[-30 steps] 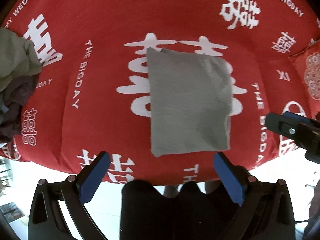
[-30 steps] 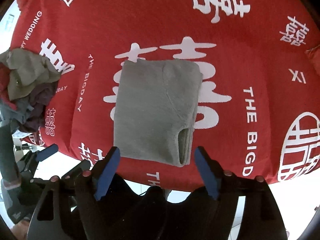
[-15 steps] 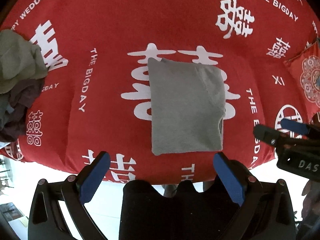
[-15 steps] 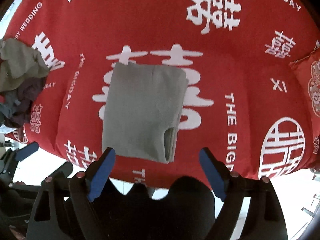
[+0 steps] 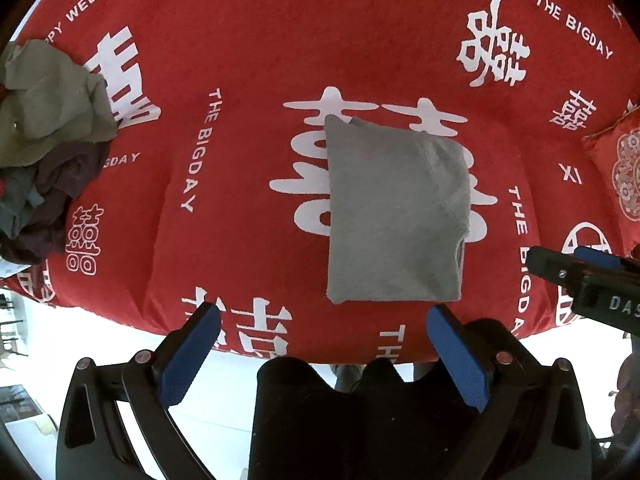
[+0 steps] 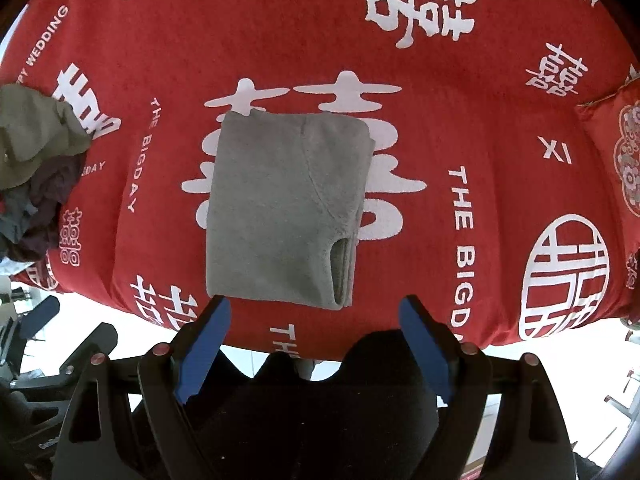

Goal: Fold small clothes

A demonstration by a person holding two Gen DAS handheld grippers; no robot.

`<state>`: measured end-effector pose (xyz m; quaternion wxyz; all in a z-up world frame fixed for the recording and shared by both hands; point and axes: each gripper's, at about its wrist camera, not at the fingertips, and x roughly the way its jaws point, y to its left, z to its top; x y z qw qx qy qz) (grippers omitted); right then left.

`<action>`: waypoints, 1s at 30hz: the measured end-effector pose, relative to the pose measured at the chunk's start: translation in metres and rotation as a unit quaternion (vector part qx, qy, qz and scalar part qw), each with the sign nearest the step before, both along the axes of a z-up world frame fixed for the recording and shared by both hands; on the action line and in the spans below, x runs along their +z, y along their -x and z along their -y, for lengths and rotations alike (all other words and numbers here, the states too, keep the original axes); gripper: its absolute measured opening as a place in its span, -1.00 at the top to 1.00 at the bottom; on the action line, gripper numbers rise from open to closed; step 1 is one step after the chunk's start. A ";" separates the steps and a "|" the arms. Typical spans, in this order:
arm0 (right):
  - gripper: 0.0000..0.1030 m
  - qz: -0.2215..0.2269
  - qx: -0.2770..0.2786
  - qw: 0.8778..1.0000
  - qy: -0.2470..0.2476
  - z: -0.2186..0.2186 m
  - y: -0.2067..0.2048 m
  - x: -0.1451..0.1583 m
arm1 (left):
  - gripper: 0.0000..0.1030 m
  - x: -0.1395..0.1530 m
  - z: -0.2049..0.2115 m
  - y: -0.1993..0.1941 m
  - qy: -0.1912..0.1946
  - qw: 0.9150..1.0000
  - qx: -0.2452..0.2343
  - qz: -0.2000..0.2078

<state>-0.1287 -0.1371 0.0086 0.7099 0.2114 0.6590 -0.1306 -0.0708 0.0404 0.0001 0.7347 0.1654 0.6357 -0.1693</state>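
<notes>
A grey garment (image 5: pixel 392 216) lies folded into a neat rectangle on the red bedspread (image 5: pixel 240 60), near its front edge. In the right wrist view the same garment (image 6: pixel 280 212) shows a sleeve opening at its lower right corner. My left gripper (image 5: pixel 322 314) hangs above the front edge, pointing down, open, with nothing between its blue pads. My right gripper (image 6: pixel 316 306) is also open and empty, just in front of the garment. Neither gripper touches the cloth. The right gripper (image 5: pixel 580 276) also shows at the right edge of the left wrist view.
A heap of unfolded clothes (image 5: pixel 48 128), olive, dark and blue, sits at the left edge of the bed, also seen as the heap (image 6: pixel 36 152). A red patterned cushion (image 5: pixel 624 176) lies at the far right. Pale floor shows below the bed's front edge.
The left gripper has risen a little, so the garment looks smaller in its view. The right gripper's jaws have widened slightly. The garment has not moved.
</notes>
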 end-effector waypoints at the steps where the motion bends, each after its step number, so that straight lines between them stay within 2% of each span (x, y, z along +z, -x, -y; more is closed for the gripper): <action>1: -0.71 0.001 -0.001 1.000 -0.001 0.000 0.001 0.001 | -1.00 0.000 0.001 0.000 -0.001 1.000 -0.001 0.000; 13: -0.71 -0.007 -0.024 1.000 0.001 0.011 0.006 0.000 | -1.00 -0.002 0.017 -0.002 -0.010 1.000 -0.025 0.004; 30: -0.71 -0.002 -0.039 0.999 0.007 0.027 -0.003 0.002 | -1.00 -0.007 0.032 -0.009 -0.018 0.999 -0.035 0.001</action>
